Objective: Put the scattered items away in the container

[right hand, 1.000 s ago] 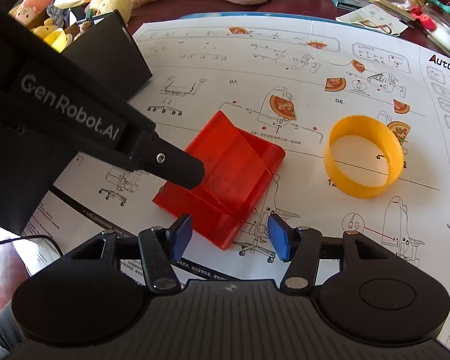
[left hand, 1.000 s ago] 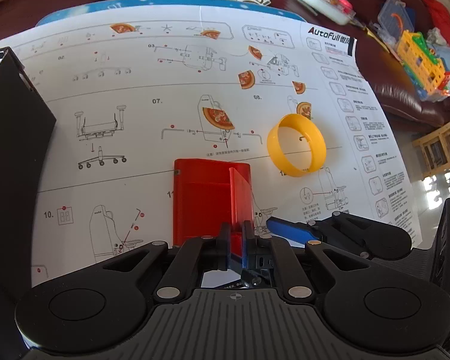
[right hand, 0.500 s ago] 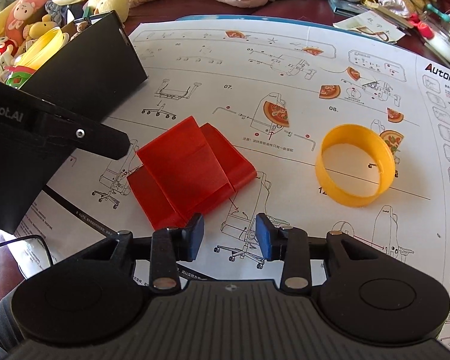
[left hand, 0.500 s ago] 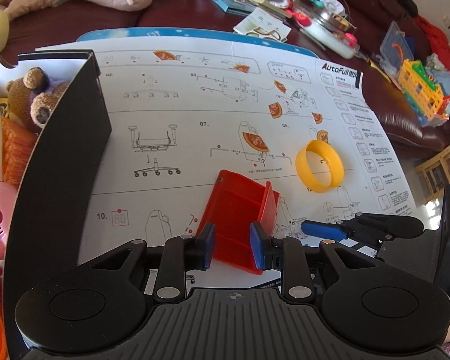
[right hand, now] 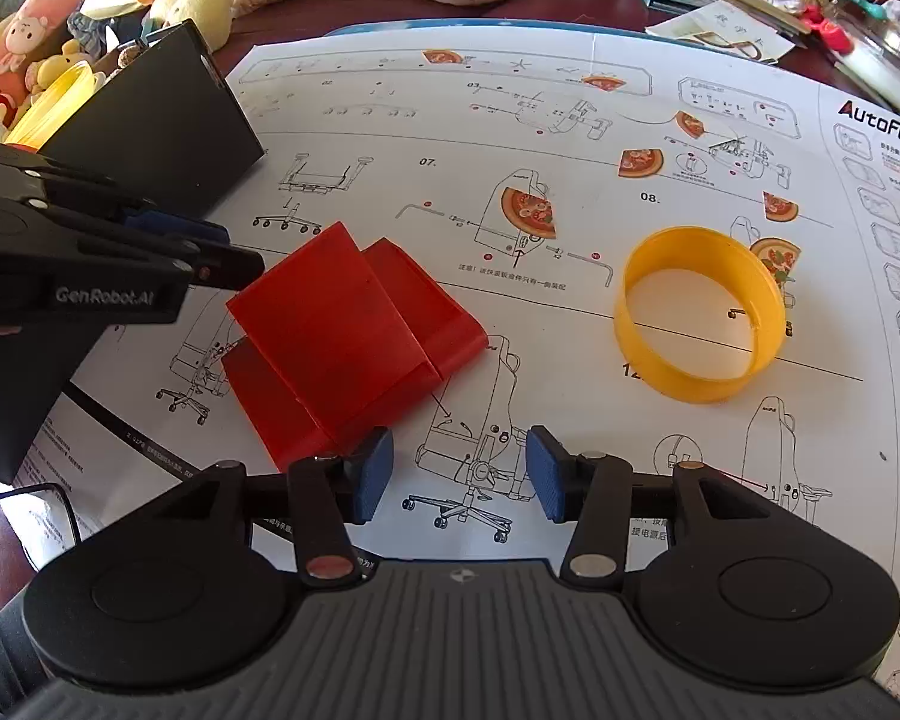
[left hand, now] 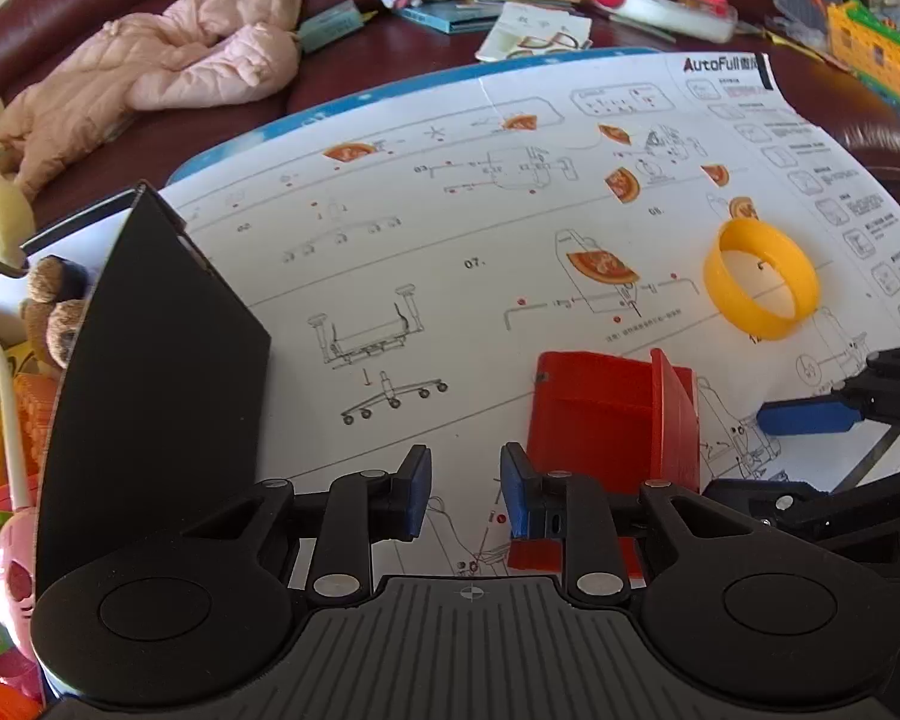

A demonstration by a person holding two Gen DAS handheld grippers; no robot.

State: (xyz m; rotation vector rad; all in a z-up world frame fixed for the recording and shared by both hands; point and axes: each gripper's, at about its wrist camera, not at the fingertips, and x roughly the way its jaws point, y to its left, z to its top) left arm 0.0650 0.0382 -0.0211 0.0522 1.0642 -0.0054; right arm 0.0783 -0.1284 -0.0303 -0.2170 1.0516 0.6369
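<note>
A red plastic box piece [left hand: 612, 414] lies on the white instruction sheet [left hand: 426, 228], just right of my open, empty left gripper [left hand: 465, 498]. In the right wrist view the red piece [right hand: 342, 336] lies left of and beyond my open, empty right gripper [right hand: 459, 477]. A yellow ring [right hand: 699, 315] lies on the sheet to the right; it also shows in the left wrist view [left hand: 761, 281]. The black container [left hand: 150, 372] stands at the left, with soft toys and plastic items inside. The left gripper [right hand: 168, 252] shows in the right wrist view beside the container [right hand: 156, 126].
A pink padded garment [left hand: 168, 72] lies behind the sheet on the dark red sofa. Books, toys and a yellow block toy [left hand: 870, 54] clutter the far right. Plush toys [right hand: 48, 30] pile up behind the container. The right gripper's blue finger [left hand: 810, 417] reaches in at the right.
My left gripper let go of the red piece, opened and drew back to the left. The red piece now lies on the sheet. My right gripper stayed open and shifted slightly.
</note>
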